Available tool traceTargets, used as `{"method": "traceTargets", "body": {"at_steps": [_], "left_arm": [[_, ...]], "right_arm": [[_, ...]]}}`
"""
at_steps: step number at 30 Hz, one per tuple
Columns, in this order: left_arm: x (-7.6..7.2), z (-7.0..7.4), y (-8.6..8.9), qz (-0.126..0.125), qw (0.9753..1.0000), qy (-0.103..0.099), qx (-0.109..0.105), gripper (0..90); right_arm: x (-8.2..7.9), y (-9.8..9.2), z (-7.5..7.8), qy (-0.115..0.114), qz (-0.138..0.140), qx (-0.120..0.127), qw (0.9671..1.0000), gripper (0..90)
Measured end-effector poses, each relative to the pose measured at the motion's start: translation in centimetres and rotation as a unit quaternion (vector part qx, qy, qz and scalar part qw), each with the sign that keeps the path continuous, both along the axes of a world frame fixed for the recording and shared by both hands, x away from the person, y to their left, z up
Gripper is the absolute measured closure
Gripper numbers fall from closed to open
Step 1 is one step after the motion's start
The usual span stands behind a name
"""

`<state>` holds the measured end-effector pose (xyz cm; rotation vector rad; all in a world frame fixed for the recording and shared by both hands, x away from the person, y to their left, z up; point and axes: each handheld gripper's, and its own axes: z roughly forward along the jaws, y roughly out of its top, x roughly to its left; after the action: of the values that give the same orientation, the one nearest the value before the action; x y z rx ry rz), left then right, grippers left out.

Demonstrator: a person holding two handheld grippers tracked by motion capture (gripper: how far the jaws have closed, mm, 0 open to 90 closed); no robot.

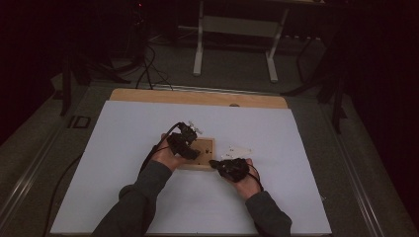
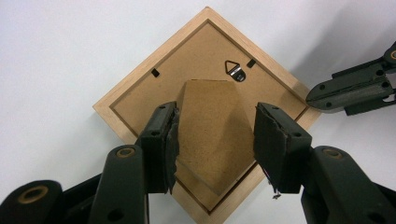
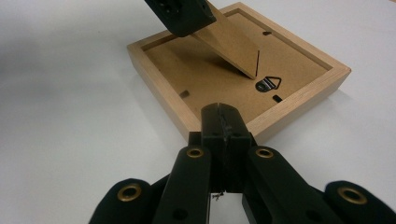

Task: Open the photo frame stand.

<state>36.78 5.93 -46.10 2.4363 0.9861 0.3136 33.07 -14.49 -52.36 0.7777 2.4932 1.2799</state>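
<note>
A light wooden picture frame (image 1: 206, 148) lies face down on the white sheet, its brown backing up. In the left gripper view the frame (image 2: 135, 88) shows a metal hanger (image 2: 235, 71) and a cardboard stand (image 2: 212, 126). My left gripper (image 2: 215, 112) hangs over the frame, its jaws pressed on the stand's two side edges. The stand (image 3: 229, 44) is tilted up off the backing. My right gripper (image 3: 223, 112) is shut with nothing in it, its tip touching the frame's outer rim (image 3: 289, 109). From the left gripper view, the right gripper (image 2: 317, 95) sits at the frame's right corner.
The white sheet (image 1: 123, 148) covers a wooden tabletop whose bare strip (image 1: 197, 97) shows at the back. Small white pieces (image 1: 237, 149) lie just right of the frame. Beyond the table stand white desk legs (image 1: 237, 29) and floor cables (image 1: 148, 69).
</note>
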Motion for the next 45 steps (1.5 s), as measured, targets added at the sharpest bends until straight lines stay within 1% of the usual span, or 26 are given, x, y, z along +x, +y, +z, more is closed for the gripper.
{"method": "traceTargets", "body": {"at_steps": [9, 10, 13, 15, 19, 20, 22, 23, 26, 29, 32, 38, 41, 45], "left_arm": [[-0.2, -0.2, 0.2, -0.002, 1.0, -0.005, -0.005, 51.1], [-0.2, -0.2, 0.3, -0.006, 1.0, -0.005, -0.004, 50.9], [-0.2, -0.3, 0.3, -0.004, 1.0, -0.004, -0.007, 50.5], [-0.1, -0.4, 0.4, -0.005, 0.9999, 0.001, -0.01, 49.6], [-0.1, -0.4, 0.4, -0.004, 0.9999, 0.002, -0.01, 46.7], [0.0, -0.4, 0.5, 0.001, 0.9998, 0.005, -0.019, 45.4], [0.1, -0.3, 0.6, 0.005, 0.9997, 0.005, -0.024, 43.3], [0.1, -0.2, 0.8, 0.006, 0.9994, 0.008, -0.033, 42.7], [0.2, 0.0, 1.0, 0.011, 0.999, 0.009, -0.042, 41.7], [0.3, 0.0, 1.3, 0.016, 0.9981, 0.014, -0.058, 41.2], [0.3, 0.1, 1.6, 0.024, 0.9967, 0.016, -0.076, 41.3], [0.3, 0.1, 2.2, 0.034, 0.9952, 0.018, -0.091, 41.2], [0.3, 0.1, 2.5, 0.038, 0.9936, 0.024, -0.104, 41.2], [0.3, -0.1, 2.8, 0.046, 0.9917, 0.03, -0.116, 41.3]], "right_arm": [[0.0, 0.0, 0.0, 0.001, 0.0, 0.001, 1.0, 89.9], [0.0, 0.0, 0.0, 0.0, 0.0, 0.001, 1.0, 89.9], [0.0, 0.0, 0.0, 0.0, 0.0, 0.001, 1.0, 89.9], [0.0, 0.0, 0.0, 0.0, 0.0, 0.002, 1.0, 89.9], [0.0, 0.0, 0.0, 0.0, 0.0, 0.002, 1.0, 89.9], [0.0, 0.0, 0.0, 0.0, 0.0, 0.002, 1.0, 89.9], [0.0, -0.1, 0.0, 0.0, 0.0, 0.002, 1.0, 89.9], [0.0, -0.1, 0.0, 0.001, 0.0, 0.002, 1.0, 89.9], [0.0, -0.1, 0.0, 0.001, 0.0, 0.003, 1.0, 89.9], [0.0, -0.1, -0.1, 0.001, 0.0, 0.003, 1.0, 89.8], [0.0, -0.1, -0.1, 0.0, 0.0, 0.002, 1.0, 89.8], [0.0, -0.1, 0.0, -0.001, 0.0, 0.002, 1.0, 89.7], [0.0, 0.0, -0.1, -0.002, 0.0, 0.002, 1.0, 89.0], [0.0, -0.1, 0.0, -0.003, -0.003, 0.0, 1.0, 87.3]]}}
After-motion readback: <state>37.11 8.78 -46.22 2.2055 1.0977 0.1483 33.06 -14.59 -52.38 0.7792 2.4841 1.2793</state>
